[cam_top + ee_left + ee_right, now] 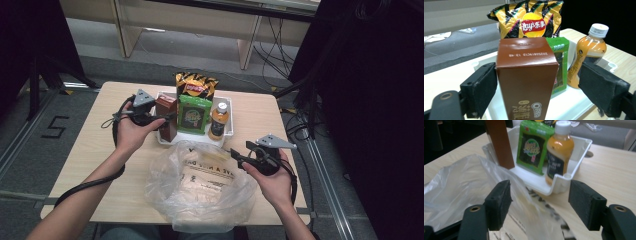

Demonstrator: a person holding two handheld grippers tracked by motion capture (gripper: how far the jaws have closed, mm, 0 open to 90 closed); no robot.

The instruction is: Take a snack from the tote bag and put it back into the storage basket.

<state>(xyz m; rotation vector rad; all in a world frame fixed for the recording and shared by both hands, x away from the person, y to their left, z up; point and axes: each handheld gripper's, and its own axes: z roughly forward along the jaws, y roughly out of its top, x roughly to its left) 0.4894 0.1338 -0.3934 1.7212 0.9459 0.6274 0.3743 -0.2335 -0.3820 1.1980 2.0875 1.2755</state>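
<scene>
Left gripper (159, 120): seen from the high view at the left edge of the white tray (227, 134), held in the person's left hand (131, 134). Its jaws stand on either side of the brown box (166, 116). In the left gripper view the left pad (482, 87) touches the box's side; the right pad (602, 87) stands clear of it, with a visible gap. The jaws are therefore spread around the box and not clamped on it.

Brown box: upright at the left end of the tray, Oreo print low on its front face. Whether its base rests on the tray floor cannot be told.

Tray contents, left to right: behind the box stands a yellow-and-black chips bag (195, 86), upright at the back of the tray. Just beside the box stands a green packet (194, 114), upright. At the right end stands an orange drink bottle (219, 120), white cap on, upright.

Clear plastic bag (200, 187): lies crumpled on the wooden table (90, 145) in front of the tray, mouth toward the tray, printed paper visible through it.

Right gripper (234, 156): held in the right hand (272, 180) at the right edge of the bag. Jaws wide apart. In the right gripper view a fold of the bag's film rises between the pads; neither pad presses on it.
</scene>
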